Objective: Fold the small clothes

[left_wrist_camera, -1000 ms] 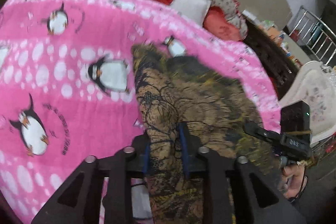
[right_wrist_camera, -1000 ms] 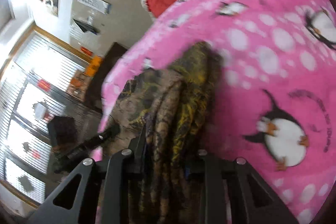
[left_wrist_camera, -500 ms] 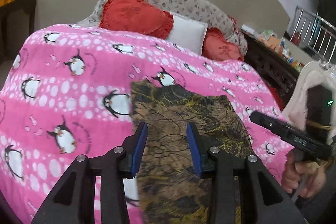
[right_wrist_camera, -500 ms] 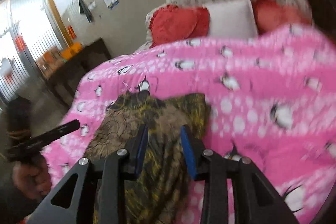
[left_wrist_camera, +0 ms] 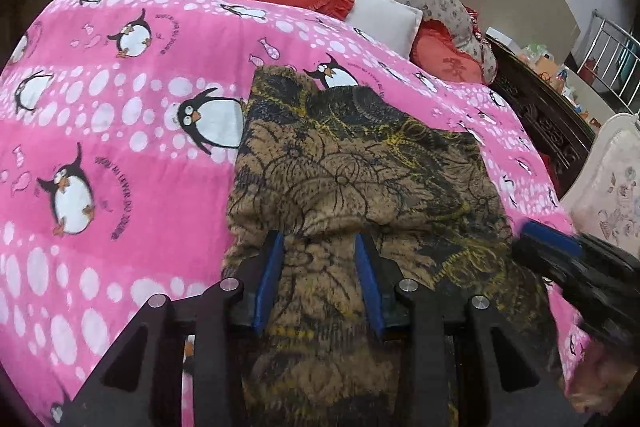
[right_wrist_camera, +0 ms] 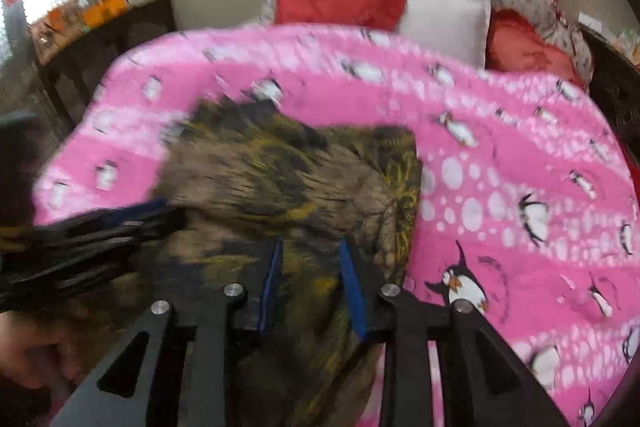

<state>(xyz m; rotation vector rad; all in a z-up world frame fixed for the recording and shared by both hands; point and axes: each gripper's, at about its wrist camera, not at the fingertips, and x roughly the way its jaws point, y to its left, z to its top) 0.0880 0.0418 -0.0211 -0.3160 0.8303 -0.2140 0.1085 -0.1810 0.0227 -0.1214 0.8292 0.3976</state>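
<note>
Two grippers work over one wide pink fleece blanket printed with penguins and white dots (left_wrist_camera: 120, 155), and on it, near the near edge, lies the small brown garment with a dark floral and yellow print (left_wrist_camera: 360, 171). Spread fairly flat, it seems already doubled, its far edge stepped in two layers and its near end hanging toward the cameras.

To do the next fold well, I judge each tool should bite a near corner of the cloth, lift together at even height, and lay the edge squarely onto the far edge so no crease skews.

Smaller now: the left gripper (left_wrist_camera: 320, 279) has its blue-padded fingers apart, cloth between them but unpinched. The right gripper (right_wrist_camera: 310, 283) is likewise spread over the garment's right side; that view is blurred.
</note>
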